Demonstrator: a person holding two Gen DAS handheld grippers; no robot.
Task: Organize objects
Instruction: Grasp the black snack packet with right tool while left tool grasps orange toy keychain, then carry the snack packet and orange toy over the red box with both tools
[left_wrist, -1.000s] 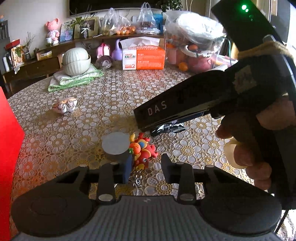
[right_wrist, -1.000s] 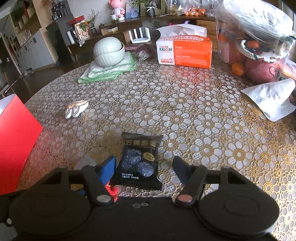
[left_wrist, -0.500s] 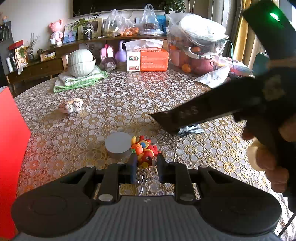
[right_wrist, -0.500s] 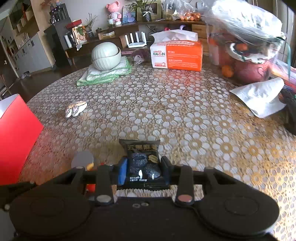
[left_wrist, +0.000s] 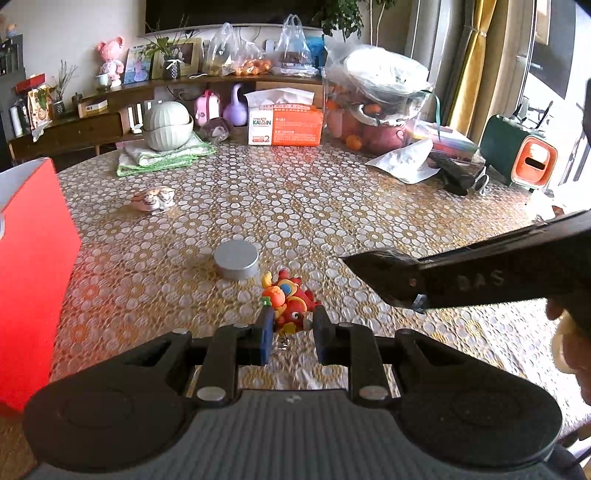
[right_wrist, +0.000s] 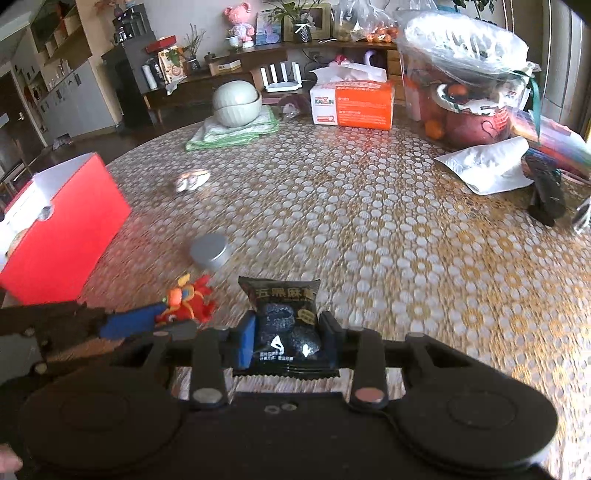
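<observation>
The tabletop wears a lace-like cover of white and gold rings and flowers. A plain silver-grey round tin sits on it. The toy figure is red with orange, yellow and blue patches. The snack packet is black with pale lettering and dark speckled rounds. Toward the left edge the box is bright red outside, white inside. At the far edge, the tissue box is orange and white.

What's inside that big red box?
In the right wrist view the red box is open on top, showing a white lining with a round hole and something yellowish at its near edge. Its red walls hide whatever lies deeper.
</observation>
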